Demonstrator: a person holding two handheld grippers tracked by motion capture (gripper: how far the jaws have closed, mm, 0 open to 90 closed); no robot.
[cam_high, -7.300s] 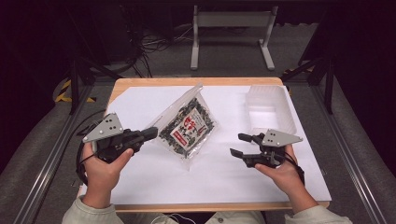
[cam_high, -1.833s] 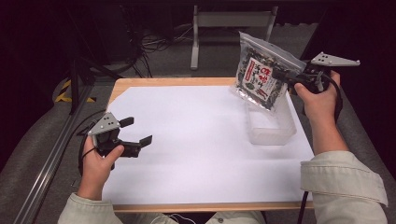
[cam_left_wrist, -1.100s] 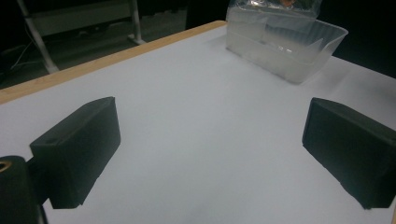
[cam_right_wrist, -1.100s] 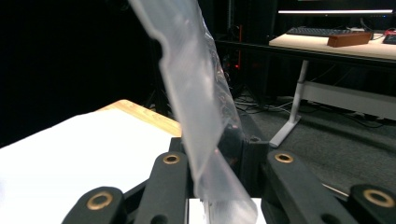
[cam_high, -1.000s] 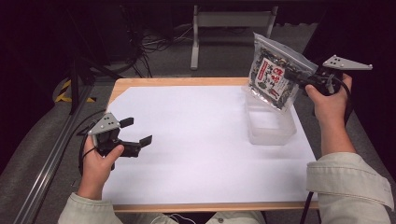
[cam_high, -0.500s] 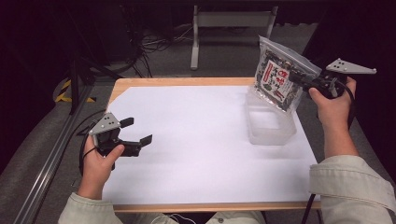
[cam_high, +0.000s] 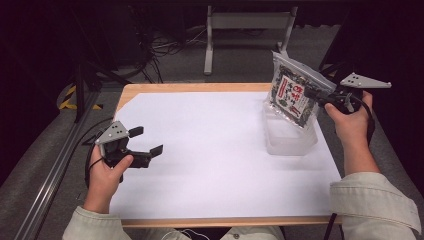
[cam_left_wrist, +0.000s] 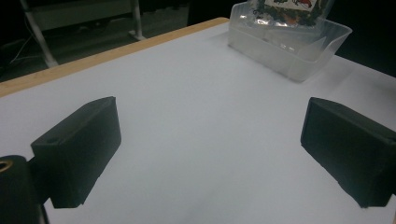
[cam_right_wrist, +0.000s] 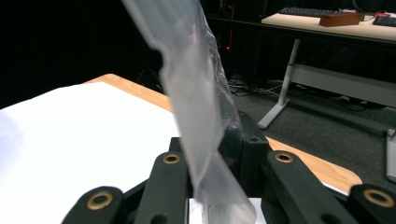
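Observation:
A clear zip bag of dark snack mix with a red and white label hangs upright, its lower edge inside the clear plastic tub at the table's right. My right gripper is shut on the bag's right edge. In the right gripper view the bag's clear plastic runs up from between the closed jaws. My left gripper rests open over the white sheet at the left, nothing between its fingers. The left gripper view shows the tub with the bag in it, far ahead.
A white sheet covers most of the wooden table. A metal desk frame and cables lie on the floor beyond. A dark rail runs along the table's left.
My right gripper has lowered the bag a little and drawn it nearer, so its bottom now sits in the tub. The left gripper has not moved.

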